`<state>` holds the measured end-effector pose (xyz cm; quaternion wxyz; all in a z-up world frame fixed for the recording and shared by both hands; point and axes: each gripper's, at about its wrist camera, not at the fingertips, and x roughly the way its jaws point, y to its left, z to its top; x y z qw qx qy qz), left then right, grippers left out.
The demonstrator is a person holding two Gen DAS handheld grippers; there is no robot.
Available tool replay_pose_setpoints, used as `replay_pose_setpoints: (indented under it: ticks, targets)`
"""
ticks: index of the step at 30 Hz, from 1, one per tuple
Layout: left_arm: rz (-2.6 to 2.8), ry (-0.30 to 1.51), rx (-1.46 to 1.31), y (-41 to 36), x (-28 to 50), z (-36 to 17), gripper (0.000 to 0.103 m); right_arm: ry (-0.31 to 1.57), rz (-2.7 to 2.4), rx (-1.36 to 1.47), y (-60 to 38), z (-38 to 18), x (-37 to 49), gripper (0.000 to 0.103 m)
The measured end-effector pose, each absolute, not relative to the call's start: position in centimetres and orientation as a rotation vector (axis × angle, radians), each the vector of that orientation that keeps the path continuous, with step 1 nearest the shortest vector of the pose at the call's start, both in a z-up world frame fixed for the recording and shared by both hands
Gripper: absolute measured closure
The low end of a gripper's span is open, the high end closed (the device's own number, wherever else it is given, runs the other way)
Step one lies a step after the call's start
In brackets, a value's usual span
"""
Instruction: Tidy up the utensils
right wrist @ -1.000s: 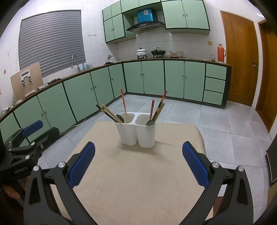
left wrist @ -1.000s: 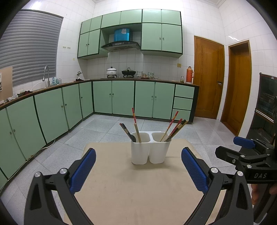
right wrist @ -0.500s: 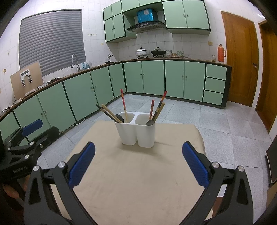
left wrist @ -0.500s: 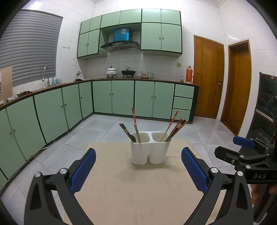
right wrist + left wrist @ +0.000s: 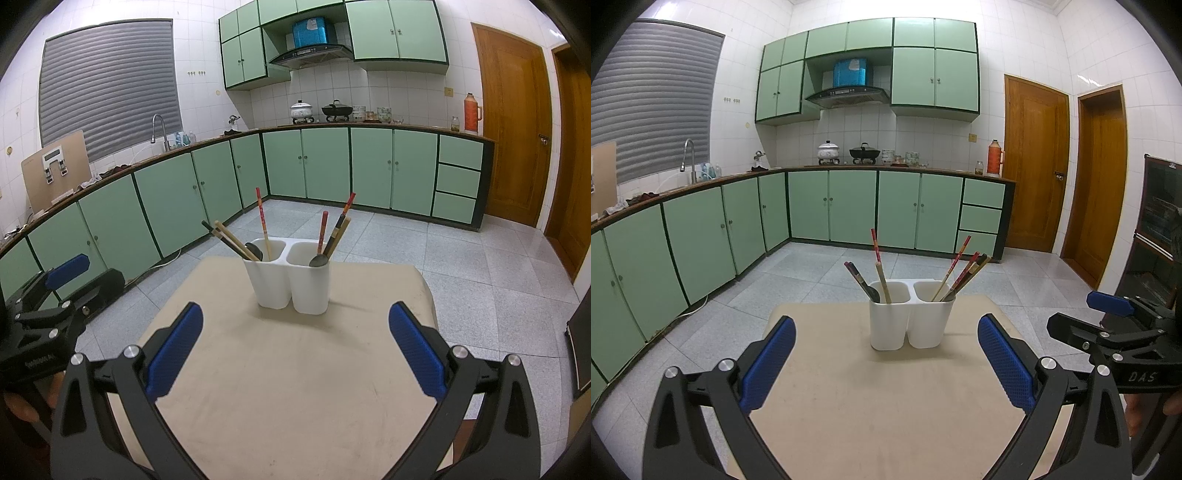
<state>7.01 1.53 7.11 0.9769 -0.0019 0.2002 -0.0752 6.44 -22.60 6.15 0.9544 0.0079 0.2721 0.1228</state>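
The left gripper (image 5: 886, 365) is spread wide with nothing between its blue pads (image 5: 768, 363), and it hovers over the near part of the beige table (image 5: 886, 413). The right gripper (image 5: 295, 354) is just as wide open and just as empty, held beside its partner and aimed the same way.

Beyond both, toward the far end of the table, stands a white two-compartment utensil holder (image 5: 910, 317). Its left cup holds a dark spoon (image 5: 864, 282) and chopsticks, one red chopstick (image 5: 876, 247) standing tallest. Its right cup holds a bundle of red and brown chopsticks (image 5: 964, 269) leaning outward to the right, with a spoon bowl (image 5: 319, 260) at the rim in the right wrist view. Spoons and chopsticks appear mixed in both cups, so sorting probably remains to be done.

The main hazard is likely the holder itself: it looks light and top-heavy with long sticks leaning out, so a sideways pull on one chopstick could tip or slide it. The sticks are thin and bunched, so closing on one may catch its neighbour or let it slip and pivot. Reaching in wide open, a finger could also knock the tall red stick aside.
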Motion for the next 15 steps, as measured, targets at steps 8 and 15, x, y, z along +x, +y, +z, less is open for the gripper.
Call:
replay_pose_setpoints:
  ticks: [8, 15]
  targets:
    - [-0.150, 0.410, -0.003, 1.53, 7.03, 6.65, 0.006, 0.554, 0.250, 0.016, -22.69, 6.06, 6.53, 0.005]
    - [-0.152, 0.413, -0.007, 1.48, 7.03, 6.48, 0.006, 0.560, 0.247, 0.013, -22.93, 5.44, 6.77, 0.005]
